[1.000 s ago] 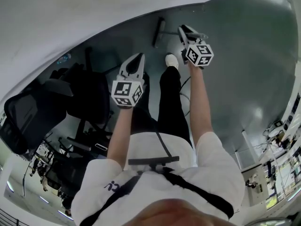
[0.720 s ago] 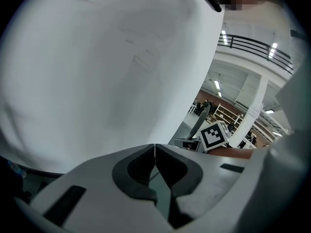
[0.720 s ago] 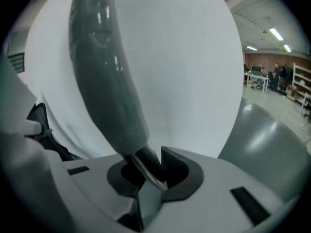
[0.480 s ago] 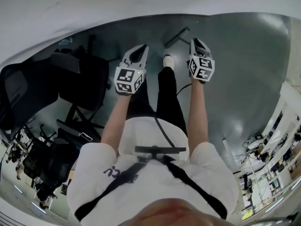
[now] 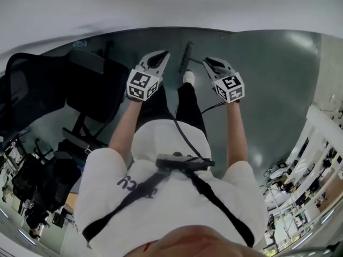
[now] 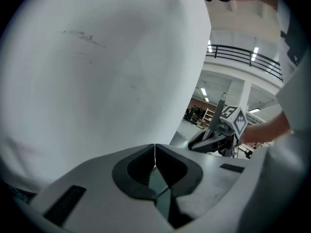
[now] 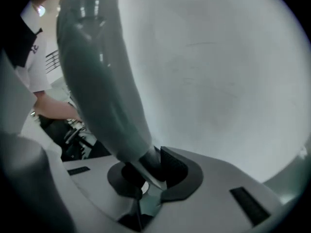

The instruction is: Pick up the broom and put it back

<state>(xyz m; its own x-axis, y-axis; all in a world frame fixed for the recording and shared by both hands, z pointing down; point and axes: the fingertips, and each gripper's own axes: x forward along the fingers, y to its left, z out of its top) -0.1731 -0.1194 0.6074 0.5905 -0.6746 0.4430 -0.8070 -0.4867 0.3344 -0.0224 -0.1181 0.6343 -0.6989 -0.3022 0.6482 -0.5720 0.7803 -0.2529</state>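
While the right claw [image 7: 146,171] grips the broom handle [image 7: 97,81], the left claw [image 6: 155,164] is closed, empty.
The broom head [image 5: 186,57] shows between both claws, just beyond the shoe [image 5: 188,77], near the wall [image 5: 161,4]; a chair [image 5: 91,90] crowds the left, and open floor [image 5: 268,79] lies to the right.

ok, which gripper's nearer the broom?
Right. The right gripper is shut on the handle of the broom. The left gripper is shut and empty, off to the left of it in the head view, not touching it.
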